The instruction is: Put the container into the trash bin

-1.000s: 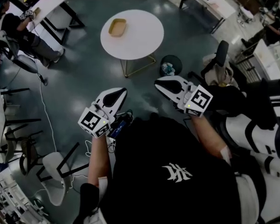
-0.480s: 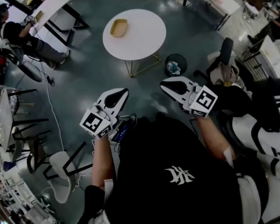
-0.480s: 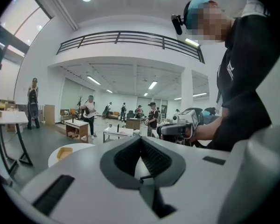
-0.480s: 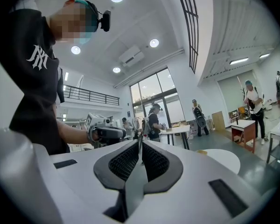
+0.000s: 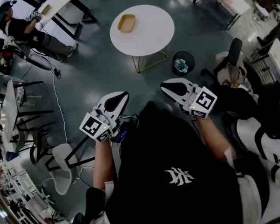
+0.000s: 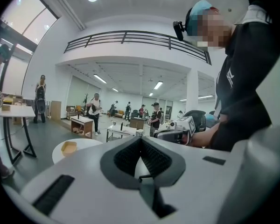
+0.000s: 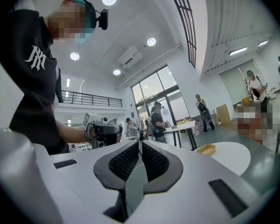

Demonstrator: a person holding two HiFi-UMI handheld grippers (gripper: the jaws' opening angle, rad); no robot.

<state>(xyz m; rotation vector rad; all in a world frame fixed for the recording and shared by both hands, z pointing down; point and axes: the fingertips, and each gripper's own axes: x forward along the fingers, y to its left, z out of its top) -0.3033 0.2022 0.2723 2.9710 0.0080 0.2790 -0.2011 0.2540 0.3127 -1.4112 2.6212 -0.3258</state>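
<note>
While you stand well back from it, the round white table rests on gold legs out on the dark floor ahead of you. Just beside its right edge, on the floor, stands the black trash bin with some rubbish inside. Your left gripper and right gripper point toward the table, each with its jaws clenched together on nothing. The tan container lies on the table's left part, well apart from both grippers.
</note>
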